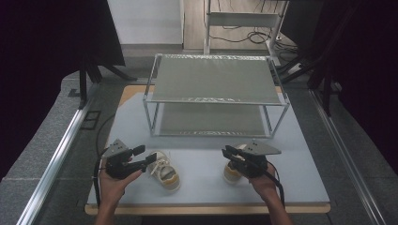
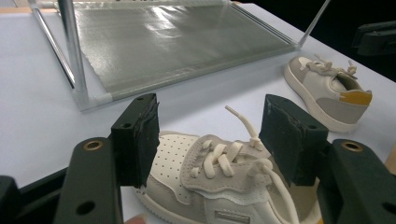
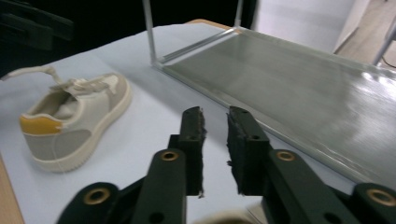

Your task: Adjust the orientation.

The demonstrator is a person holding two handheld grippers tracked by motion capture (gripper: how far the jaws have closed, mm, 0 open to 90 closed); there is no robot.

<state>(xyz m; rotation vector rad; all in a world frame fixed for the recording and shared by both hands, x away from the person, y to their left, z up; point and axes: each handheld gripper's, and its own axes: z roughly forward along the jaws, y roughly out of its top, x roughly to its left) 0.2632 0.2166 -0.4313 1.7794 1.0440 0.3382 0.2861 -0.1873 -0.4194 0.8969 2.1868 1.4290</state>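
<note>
Two small beige shoes with yellow heels lie on the white table top (image 1: 300, 178). The left shoe (image 1: 165, 171) rests just off the tips of my left gripper (image 1: 146, 154). In the left gripper view its laced front (image 2: 210, 163) sits between the wide-apart jaws of that gripper (image 2: 210, 107), and I see no pad pressing on it. The right shoe (image 1: 231, 173) lies partly under my right gripper (image 1: 226, 152), which points left. Its jaws (image 3: 215, 114) stand nearly together, a slim gap between the pads and nothing in it.
A two-tier metal rack (image 1: 216, 79) with grey shelves stands at the middle of the table, behind both shoes. Its lower shelf (image 3: 303, 88) lies close beyond the right jaws. Cables trail from both grippers toward the table's front edge.
</note>
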